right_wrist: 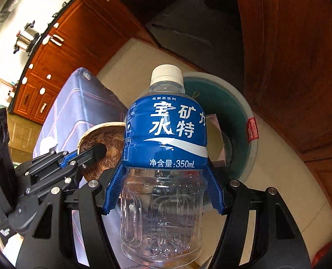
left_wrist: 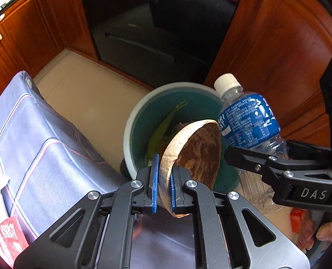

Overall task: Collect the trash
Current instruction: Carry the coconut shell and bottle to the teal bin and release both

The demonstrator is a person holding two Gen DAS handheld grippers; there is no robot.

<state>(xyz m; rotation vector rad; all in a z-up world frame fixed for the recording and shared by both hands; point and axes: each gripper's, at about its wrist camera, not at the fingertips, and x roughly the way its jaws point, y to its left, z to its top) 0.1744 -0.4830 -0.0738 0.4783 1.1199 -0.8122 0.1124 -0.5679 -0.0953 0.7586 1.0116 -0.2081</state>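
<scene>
Mostly, reddish wooden cabinets with raised panels fill the background, and between them sits a dark recess whose contents are too shadowed to make out. Below lies a pale tiled floor, partly covered at left by a grey-blue fabric-covered object crossed with thin red and white lines; its lower part is cut off by the frame edge. A round trash bin with a pale rim and teal inside stands on the floor, holding a long green leaf-like scrap; the rest of its contents are hidden behind the held things. The left gripper has its blue ribbed fingers nearly together, pinching the thin wall of a coconut shell half, rough and brown inside, paler and fibrous outside, poised over the bin's near rim. The right gripper clamps its blue fingers on the sides of a clear ribbed plastic bottle with a blue label and white cap, held above the bin; its base is blurred. A hand on that gripper's handle is cut off at the edge.
</scene>
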